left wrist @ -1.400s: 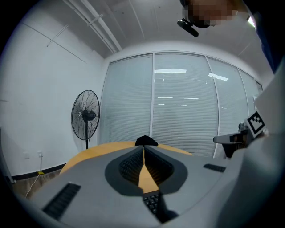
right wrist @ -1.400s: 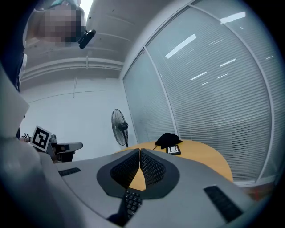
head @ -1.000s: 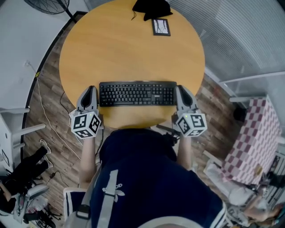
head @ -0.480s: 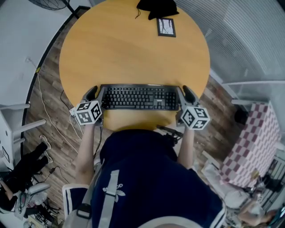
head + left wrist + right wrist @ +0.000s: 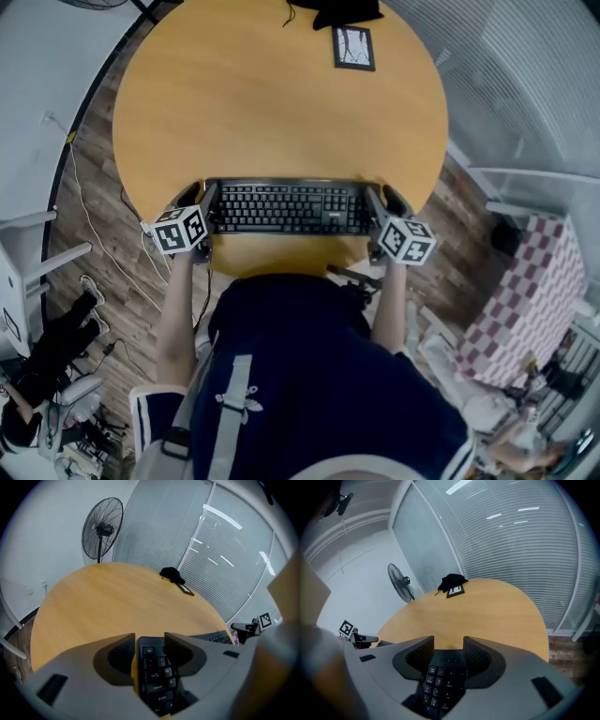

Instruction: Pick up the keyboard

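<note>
A black keyboard lies flat near the front edge of the round wooden table. My left gripper is at its left end and my right gripper is at its right end, both tilted down. The left gripper has just been opening; the keyboard's escape-key end lies between its jaws, with bare table showing beside one jaw. The right gripper has also just been opening, and the number-pad end sits between its jaws. I see neither pair of pads pressing on it.
A black cloth item and a small framed card lie at the table's far edge. A standing fan is beyond the table. A white cable runs over the floor at left, and a chequered cloth hangs at right.
Both grippers, shut and raised beside the keyboard's ends a second ago, have come down and forward. Their jaws have opened and now straddle the two ends.
</note>
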`<state>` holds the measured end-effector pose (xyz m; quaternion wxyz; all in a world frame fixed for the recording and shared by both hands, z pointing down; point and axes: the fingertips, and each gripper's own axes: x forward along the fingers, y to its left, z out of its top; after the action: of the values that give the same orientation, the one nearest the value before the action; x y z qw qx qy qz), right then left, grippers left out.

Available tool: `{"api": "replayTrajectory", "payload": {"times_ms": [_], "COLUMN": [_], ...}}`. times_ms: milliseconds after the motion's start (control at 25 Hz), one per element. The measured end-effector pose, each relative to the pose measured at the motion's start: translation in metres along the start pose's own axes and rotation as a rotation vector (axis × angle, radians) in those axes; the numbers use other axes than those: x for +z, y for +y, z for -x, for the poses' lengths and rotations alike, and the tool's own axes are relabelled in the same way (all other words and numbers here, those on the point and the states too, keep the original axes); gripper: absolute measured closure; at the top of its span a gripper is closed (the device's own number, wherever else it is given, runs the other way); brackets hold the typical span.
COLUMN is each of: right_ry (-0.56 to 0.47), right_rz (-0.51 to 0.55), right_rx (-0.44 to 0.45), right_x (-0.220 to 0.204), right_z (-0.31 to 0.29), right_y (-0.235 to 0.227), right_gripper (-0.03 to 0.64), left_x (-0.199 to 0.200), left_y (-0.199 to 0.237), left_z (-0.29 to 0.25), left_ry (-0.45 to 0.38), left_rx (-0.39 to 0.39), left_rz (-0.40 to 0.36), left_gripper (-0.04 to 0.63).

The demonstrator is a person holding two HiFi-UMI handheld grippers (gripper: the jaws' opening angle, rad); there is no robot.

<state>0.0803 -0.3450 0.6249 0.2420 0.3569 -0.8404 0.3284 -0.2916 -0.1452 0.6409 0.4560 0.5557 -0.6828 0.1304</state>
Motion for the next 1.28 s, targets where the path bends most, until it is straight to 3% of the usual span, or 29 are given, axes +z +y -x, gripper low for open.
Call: {"api": "replayTrajectory", "payload": {"times_ms": [400, 600, 1080, 1280], "right_ry": [0.117, 0.145, 0.145, 0.087], "right_rz": [-0.064, -0.169, -0.099, -0.069], "right_rx": [-0.052, 0.012, -0.011, 0.025], "right_x": [-0.029, -0.042, -0.041, -0.024], "right_z": [-0.018, -0.023, -0.021, -0.010], "right_y": [-0.027, -0.030, -0.028, -0.019], "right_gripper": [0.437, 0.432, 0.433, 0.433], "left_x": [-0.023, -0.024, -0.022, -0.011], "left_y": [0.000, 0.000, -0.001, -0.006], "left_z": [-0.013, -0.016, -0.012, 0.001], "left_ry": [0.081, 0.094, 0.048, 0.000], "left_rx": [-0.032, -0.070, -0.055, -0.086], "left_rz": [0.091, 0.135, 0.102, 0.082], "left_gripper": [0.420, 0.420, 0.420, 0.420]}}
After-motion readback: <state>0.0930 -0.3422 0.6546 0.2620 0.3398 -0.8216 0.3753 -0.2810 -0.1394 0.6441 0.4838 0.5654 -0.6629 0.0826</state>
